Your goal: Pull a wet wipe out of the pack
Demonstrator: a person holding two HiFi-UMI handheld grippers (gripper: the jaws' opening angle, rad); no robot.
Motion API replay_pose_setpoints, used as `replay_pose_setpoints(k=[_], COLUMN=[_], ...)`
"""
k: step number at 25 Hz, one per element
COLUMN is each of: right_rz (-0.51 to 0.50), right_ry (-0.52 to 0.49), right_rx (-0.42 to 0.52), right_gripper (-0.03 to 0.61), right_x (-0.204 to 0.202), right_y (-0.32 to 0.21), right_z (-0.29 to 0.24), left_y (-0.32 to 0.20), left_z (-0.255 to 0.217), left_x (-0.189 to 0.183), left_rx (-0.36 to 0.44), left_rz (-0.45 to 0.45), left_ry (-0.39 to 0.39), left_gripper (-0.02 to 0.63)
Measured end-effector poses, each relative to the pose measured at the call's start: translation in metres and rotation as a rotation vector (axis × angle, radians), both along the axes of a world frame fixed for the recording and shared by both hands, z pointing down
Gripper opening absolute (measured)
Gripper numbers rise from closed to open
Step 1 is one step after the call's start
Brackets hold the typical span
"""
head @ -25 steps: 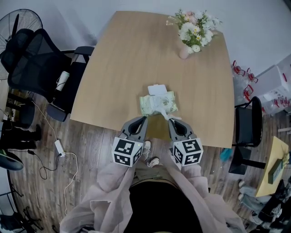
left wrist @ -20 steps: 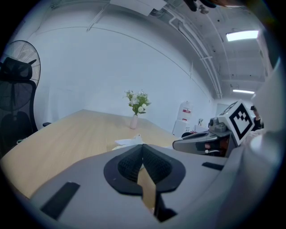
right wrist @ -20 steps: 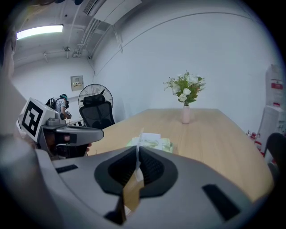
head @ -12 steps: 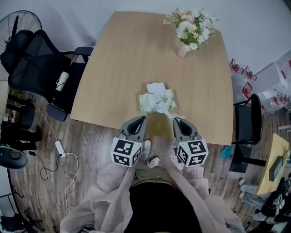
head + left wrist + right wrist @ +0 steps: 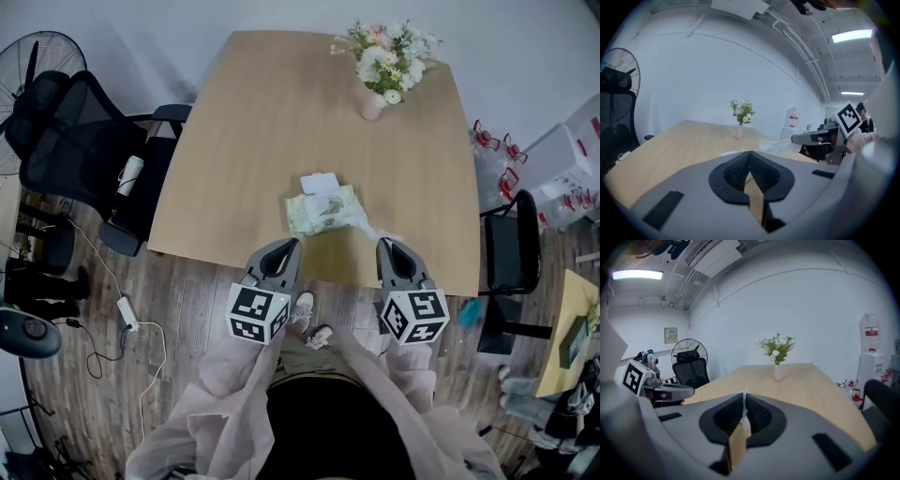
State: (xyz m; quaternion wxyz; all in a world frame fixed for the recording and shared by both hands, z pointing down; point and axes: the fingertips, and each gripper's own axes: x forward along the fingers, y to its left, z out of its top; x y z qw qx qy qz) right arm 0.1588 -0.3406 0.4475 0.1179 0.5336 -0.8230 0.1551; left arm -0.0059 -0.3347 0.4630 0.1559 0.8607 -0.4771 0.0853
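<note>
One wet wipe is pinched in the right gripper's jaws and stretches ahead-left to the single green pack. The left gripper, pressed together and empty, hovers just short of that pack. One flower vase stands far ahead.

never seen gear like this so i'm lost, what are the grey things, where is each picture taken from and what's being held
There is no robot here. A person holds a grey two-jaw tool in each hand. The overhead picture comes from a camera on the person's head. The other two come from cameras that ride on each tool and look along its jaws. On the table stand a green pack and a vase of flowers. The right gripper is shut on a wipe that runs from the pack. The left gripper is shut and empty.
</note>
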Motion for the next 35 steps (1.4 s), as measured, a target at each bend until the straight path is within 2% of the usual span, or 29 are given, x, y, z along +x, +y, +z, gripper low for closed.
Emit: replay_pose_setpoints(k=[13,25,35], right_rz=[0.052,0.053,0.055], right_ry=[0.041,0.041,0.045], right_rx=[0.099,0.095,0.079], right_gripper=[0.015,0.014,0.014], right_x=[0.024,0.023,0.027], right_y=[-0.004,-0.01,-0.011], right_z=[-0.035,-0.036,-0.032], left_y=[-0.014,-0.02,-0.025], left_z=[-0.035,-0.041,-0.039], left_x=[-0.001,0.015,0.019], left_rx=[0.074,0.077,0.065], left_rz=[0.071,0.141,0.142], left_ry=[-0.016,-0.023,-0.017], left_gripper=[0.011,0.011,0.011])
